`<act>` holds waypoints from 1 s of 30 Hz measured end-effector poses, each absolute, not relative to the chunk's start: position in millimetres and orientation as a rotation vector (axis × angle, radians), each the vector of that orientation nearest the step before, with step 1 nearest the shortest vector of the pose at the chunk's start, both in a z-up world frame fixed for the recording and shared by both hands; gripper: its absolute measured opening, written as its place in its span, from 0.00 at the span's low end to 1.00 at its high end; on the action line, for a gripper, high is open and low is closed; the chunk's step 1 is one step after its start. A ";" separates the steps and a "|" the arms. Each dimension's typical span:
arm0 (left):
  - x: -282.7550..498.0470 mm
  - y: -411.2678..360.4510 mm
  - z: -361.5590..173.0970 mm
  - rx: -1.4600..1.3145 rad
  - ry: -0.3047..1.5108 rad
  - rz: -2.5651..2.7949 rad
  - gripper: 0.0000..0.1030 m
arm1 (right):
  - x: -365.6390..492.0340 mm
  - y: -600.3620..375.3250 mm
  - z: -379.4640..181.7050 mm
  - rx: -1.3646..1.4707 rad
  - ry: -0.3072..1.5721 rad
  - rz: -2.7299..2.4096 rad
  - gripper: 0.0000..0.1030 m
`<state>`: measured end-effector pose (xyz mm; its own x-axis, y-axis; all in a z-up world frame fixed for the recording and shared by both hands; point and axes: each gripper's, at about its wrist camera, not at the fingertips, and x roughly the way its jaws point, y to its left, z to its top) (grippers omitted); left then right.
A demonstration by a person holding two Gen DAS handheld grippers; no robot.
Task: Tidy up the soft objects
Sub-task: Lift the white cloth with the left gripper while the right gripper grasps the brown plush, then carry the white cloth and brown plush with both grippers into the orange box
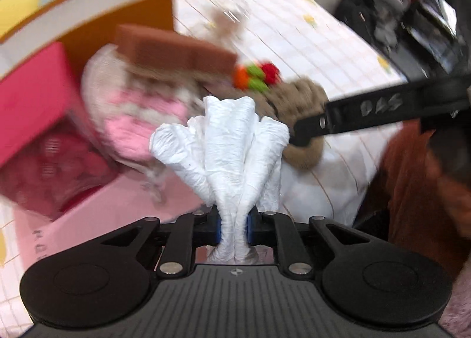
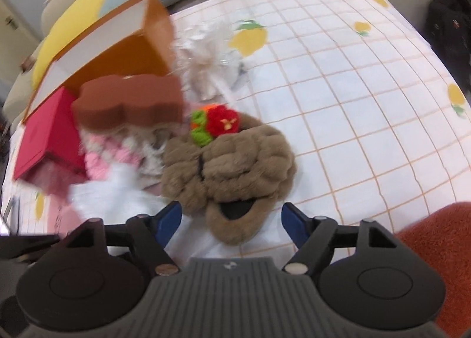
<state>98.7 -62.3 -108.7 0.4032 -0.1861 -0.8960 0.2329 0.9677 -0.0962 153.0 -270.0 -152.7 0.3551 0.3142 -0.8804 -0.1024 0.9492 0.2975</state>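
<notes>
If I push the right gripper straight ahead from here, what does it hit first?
Most likely the brown fluffy slipper. It lies directly ahead of the open right gripper, its near end between the fingers. Depth is hard to judge through the fisheye.

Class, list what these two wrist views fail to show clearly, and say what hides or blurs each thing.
- Left wrist view: the pink and cream knitted item is smeared by motion blur.
- Left wrist view: the open red box's contents are blurred.
- Right wrist view: the crumpled white cloth is blurred, partly behind the right tongs.
</notes>
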 end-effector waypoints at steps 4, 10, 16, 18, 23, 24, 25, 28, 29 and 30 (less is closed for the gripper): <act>97.5 -40.4 -91.4 0.006 1.082 -0.174 0.16 | 163.0 -262.7 -169.4 0.179 1.242 0.237 0.67; 98.7 -29.3 -91.5 -0.032 1.078 -0.132 0.16 | 167.9 -256.1 -189.3 0.160 1.259 0.251 0.34; 95.7 -31.5 -91.7 -0.048 1.068 -0.137 0.16 | 165.6 -271.4 -182.4 0.229 1.227 0.222 0.04; 94.5 -31.1 -90.2 -0.059 1.064 -0.136 0.16 | 160.1 -273.4 -169.2 0.214 1.177 0.216 0.03; 91.7 -23.8 -82.8 -0.094 1.041 -0.132 0.16 | 150.6 -284.0 -129.9 0.223 1.076 0.223 0.03; 91.2 -22.1 -81.4 -0.097 1.034 -0.130 0.16 | 149.4 -285.3 -121.8 0.215 1.053 0.223 0.02; 90.6 -21.3 -79.8 -0.099 1.030 -0.129 0.16 | 148.3 -287.3 -114.9 0.208 1.035 0.223 0.02; 87.8 -18.8 -73.1 -0.107 1.015 -0.132 0.16 | 149.8 -293.1 -99.0 0.202 1.007 0.230 0.02; 86.5 -17.7 -70.2 -0.111 1.008 -0.134 0.16 | 149.3 -293.1 -93.7 0.194 0.998 0.231 0.02; 84.8 -16.5 -66.9 -0.116 1.000 -0.136 0.16 | 148.5 -293.7 -89.1 0.188 0.991 0.233 0.02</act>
<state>84.8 -16.5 -66.9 0.5330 -0.1668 -0.8295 0.0608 0.9854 -0.1591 148.5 -293.7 -89.1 0.5264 0.2792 -0.8031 -0.1085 0.9589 0.2622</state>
